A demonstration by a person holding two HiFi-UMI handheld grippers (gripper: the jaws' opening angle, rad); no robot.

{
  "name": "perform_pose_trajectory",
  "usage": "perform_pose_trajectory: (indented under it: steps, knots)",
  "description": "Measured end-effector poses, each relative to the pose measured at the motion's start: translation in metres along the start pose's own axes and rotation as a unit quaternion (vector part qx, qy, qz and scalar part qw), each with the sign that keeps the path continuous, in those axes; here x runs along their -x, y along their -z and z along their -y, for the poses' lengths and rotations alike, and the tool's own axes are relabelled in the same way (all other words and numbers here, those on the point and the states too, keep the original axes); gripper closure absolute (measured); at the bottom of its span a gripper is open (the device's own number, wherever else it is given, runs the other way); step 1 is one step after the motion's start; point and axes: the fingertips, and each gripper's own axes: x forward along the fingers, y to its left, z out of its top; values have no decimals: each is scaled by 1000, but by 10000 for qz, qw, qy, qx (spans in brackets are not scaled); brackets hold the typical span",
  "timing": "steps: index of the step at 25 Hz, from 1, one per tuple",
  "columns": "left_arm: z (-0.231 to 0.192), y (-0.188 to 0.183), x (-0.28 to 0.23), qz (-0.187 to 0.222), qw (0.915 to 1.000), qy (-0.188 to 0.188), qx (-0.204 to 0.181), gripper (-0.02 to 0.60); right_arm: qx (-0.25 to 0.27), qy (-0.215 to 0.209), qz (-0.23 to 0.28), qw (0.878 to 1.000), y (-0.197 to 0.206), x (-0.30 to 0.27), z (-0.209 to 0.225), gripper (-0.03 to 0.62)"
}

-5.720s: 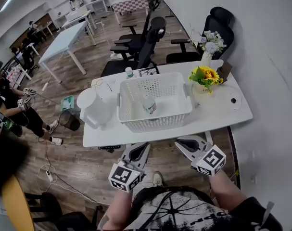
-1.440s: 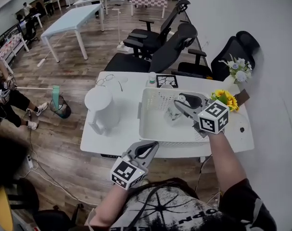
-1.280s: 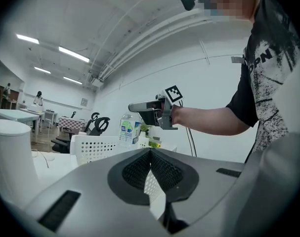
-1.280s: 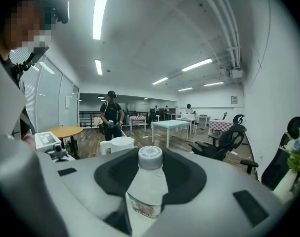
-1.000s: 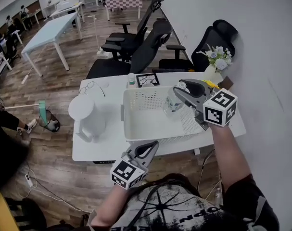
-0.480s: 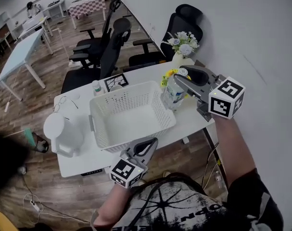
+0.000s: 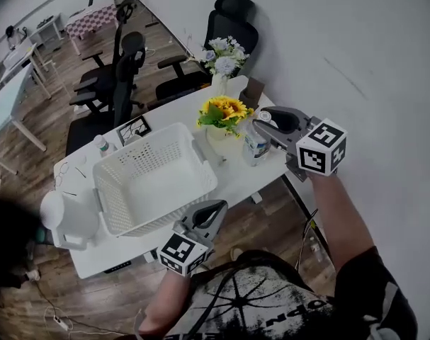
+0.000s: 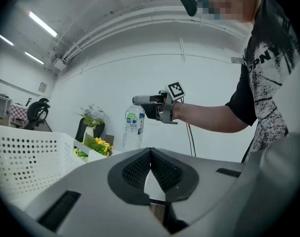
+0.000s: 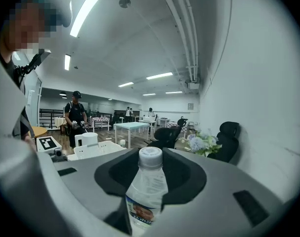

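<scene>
- Right hand-held gripper (image 7: 261, 129): jaws clamped on water bottle (image 7: 256, 146) at its body, below cap; bottle upright.
- Bottle location: over surface (image 7: 236, 179), just beside sunflowers (image 7: 225, 110), outside white basket (image 7: 158, 214). Cannot tell whether base touches surface.
- Left hand-held gripper (image 7: 215, 210): jaws together, nothing between them; held low at near edge of surface, in front of basket.
- Status, judged: bottle out of basket, which shows no contents. Grip not yet released, so set-down and release remain.
</scene>
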Motion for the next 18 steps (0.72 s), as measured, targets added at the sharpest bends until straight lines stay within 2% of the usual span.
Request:
perform_pose_trajectory:
  steps: [10,18]
  knots:
    - [12,17,-54,-309,9994,-43,139,571,-329,183,-360,9986,89,25,48,434]
    - [15,25,-79,-403,9984,-266,303,571,-520,85,-511,9973,135,22,65,434]
